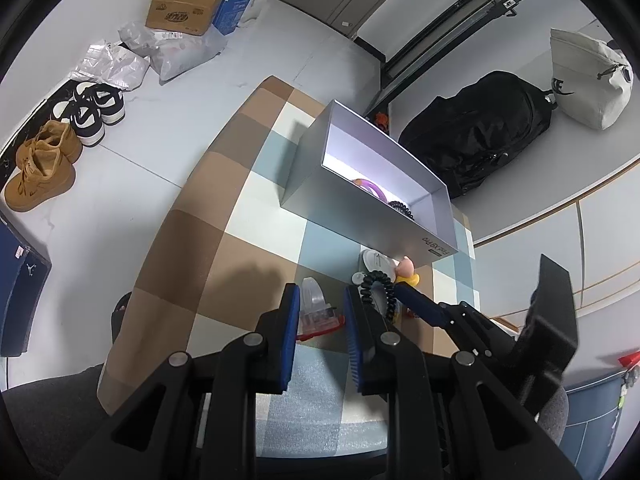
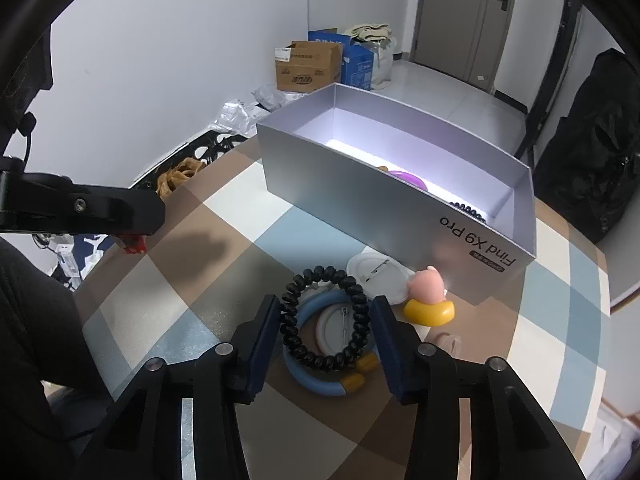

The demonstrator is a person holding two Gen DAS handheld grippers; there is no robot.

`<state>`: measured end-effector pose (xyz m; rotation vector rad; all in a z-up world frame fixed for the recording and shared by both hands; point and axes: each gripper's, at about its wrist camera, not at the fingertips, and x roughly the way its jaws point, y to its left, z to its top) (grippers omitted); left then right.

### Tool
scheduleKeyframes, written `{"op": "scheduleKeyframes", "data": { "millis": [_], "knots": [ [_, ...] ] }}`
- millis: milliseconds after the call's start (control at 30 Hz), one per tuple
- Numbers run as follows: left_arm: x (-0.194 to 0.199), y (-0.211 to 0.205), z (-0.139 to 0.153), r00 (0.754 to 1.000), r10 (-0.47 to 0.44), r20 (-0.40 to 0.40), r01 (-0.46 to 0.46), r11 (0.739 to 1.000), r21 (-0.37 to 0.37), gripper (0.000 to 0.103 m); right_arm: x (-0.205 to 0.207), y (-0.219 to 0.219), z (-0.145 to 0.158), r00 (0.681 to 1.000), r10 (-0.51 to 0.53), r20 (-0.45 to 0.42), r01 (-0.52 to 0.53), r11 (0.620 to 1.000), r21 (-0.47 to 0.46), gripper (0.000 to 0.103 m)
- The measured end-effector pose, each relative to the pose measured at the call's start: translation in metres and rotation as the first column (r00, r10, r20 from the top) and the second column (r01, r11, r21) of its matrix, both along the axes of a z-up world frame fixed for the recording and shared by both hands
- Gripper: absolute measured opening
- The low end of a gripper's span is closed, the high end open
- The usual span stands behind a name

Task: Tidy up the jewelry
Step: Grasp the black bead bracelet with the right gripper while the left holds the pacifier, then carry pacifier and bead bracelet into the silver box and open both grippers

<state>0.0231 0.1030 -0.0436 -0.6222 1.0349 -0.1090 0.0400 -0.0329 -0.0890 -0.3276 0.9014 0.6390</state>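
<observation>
A silver box [image 2: 360, 204] stands on the checkered table; it also shows in the left wrist view [image 1: 360, 216]. Inside lie a purple ring [image 2: 404, 178] and a black coil tie [image 2: 468, 212]. My right gripper [image 2: 325, 308] is open, its jaws on either side of a black spiral hair tie [image 2: 324, 316]. The tie lies on a blue and yellow bangle [image 2: 316, 384] and a white pin badge [image 2: 332, 330]. A second badge [image 2: 372, 272] and a pink and yellow clip [image 2: 430, 300] lie by the box. My left gripper [image 1: 321, 298] is open above a clear red-edged piece [image 1: 318, 312].
A black backpack [image 1: 476, 140], a white bag [image 1: 588, 80], shoes [image 1: 60, 148] and cardboard boxes [image 1: 184, 4] lie on the floor around the table. The table edge [image 1: 160, 232] runs close on the left. The left gripper's body [image 2: 80, 208] reaches in at the left of the right wrist view.
</observation>
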Motion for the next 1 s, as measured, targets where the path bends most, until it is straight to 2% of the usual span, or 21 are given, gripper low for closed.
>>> {"op": "scheduleKeyframes", "data": {
  "millis": [200, 433, 600, 1000],
  "knots": [
    [0.001, -0.005, 0.005, 1.000, -0.005, 0.025, 0.004, 0.999, 0.032, 0.017, 0.004, -0.010, 0.014, 1.000, -0.018, -0.024, 0.020, 0.996, 0.082, 0.045],
    [0.010, -0.018, 0.020, 0.997, -0.029, 0.074, 0.019, 0.993, 0.121, 0.017, 0.011, -0.023, 0.031, 0.998, -0.051, -0.047, 0.058, 0.983, 0.172, 0.045],
    [0.023, -0.022, 0.030, 0.996, -0.033, 0.083, 0.020, 0.988, 0.155, 0.017, 0.023, -0.036, 0.044, 0.994, -0.082, -0.066, 0.095, 0.968, 0.233, 0.045],
    [0.071, -0.043, 0.041, 0.994, -0.078, 0.080, 0.062, 0.981, 0.183, 0.017, 0.068, -0.060, 0.070, 0.989, -0.120, -0.091, 0.144, 0.931, 0.334, 0.045]
  ]
}}
